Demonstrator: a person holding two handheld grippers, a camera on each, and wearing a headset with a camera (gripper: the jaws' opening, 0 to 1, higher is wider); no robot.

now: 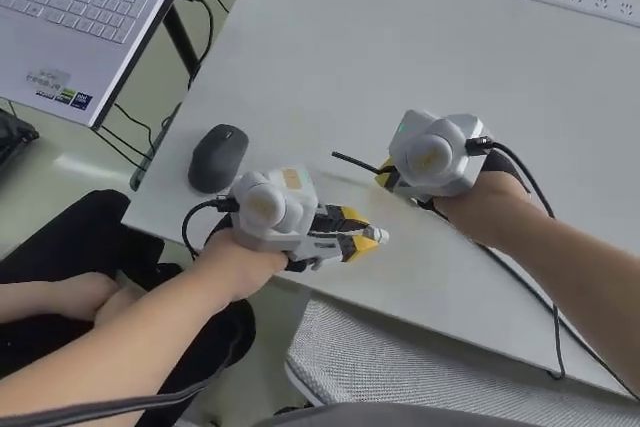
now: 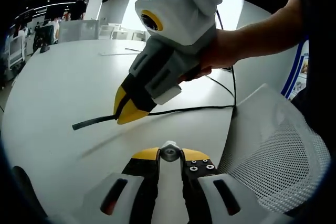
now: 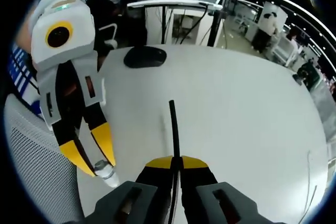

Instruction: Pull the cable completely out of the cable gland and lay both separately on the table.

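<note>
Over white table (image 1: 400, 47): thin black cable (image 3: 173, 124), small pale gland (image 2: 169, 152)

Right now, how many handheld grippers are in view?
2: the left gripper at the near table edge, shut on the cable gland; the right gripper beside it, shut on the black cable.

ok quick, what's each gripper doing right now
left gripper: closed, holding the cable gland
right gripper: closed, holding the cable
</note>
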